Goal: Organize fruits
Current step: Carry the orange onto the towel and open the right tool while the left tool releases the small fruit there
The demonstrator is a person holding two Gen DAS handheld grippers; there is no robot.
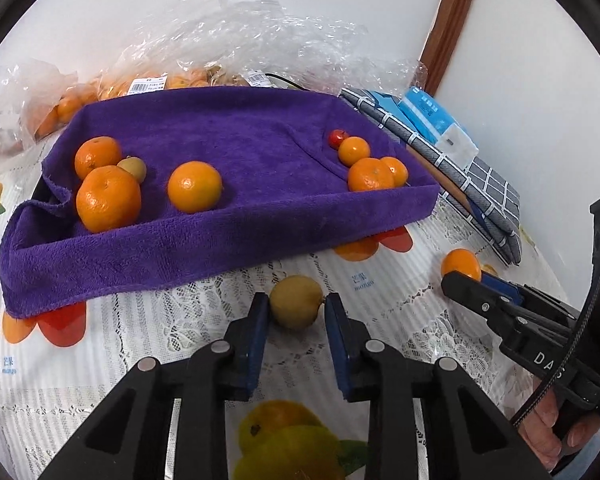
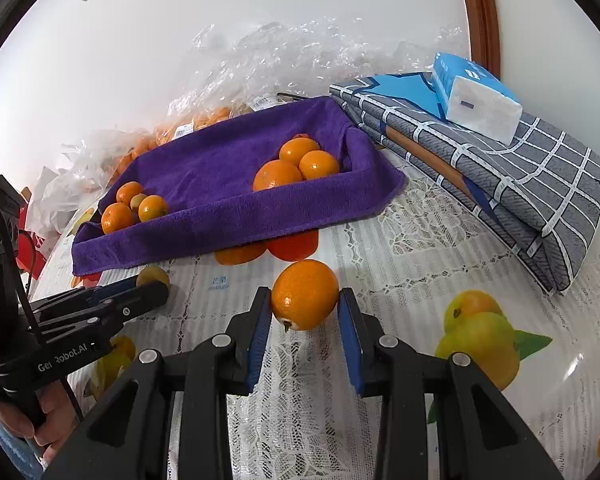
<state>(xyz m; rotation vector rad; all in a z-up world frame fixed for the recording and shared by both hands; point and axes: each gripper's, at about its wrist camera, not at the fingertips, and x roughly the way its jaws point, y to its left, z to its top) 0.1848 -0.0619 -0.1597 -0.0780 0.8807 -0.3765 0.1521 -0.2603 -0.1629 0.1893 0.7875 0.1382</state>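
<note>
Two loose fruits lie on the worktop (image 2: 400, 240) in front of the purple tray (image 1: 220, 240), and each sits squarely between a pair of tongs. The yellowish-brown fruit (image 1: 296, 301) is between the blue pads of the left tongs (image 1: 296, 312), nearly round, with its small stem pointing toward the right pad; the left pad looks to be touching it and the right pad is at the stem, so these tongs are partly open and closing in, though I cannot tell whether they grip it yet. The orange (image 2: 305, 294) sits between the pads of the right tongs (image 2: 305, 312), its left side against one pad and a narrow gap at the other, stem end low and toward the camera, so these tongs stand ajar and hold nothing firmly. Both fruits rest on the lace cloth, near the tray's front wall, with the tray straight ahead of each.
</note>
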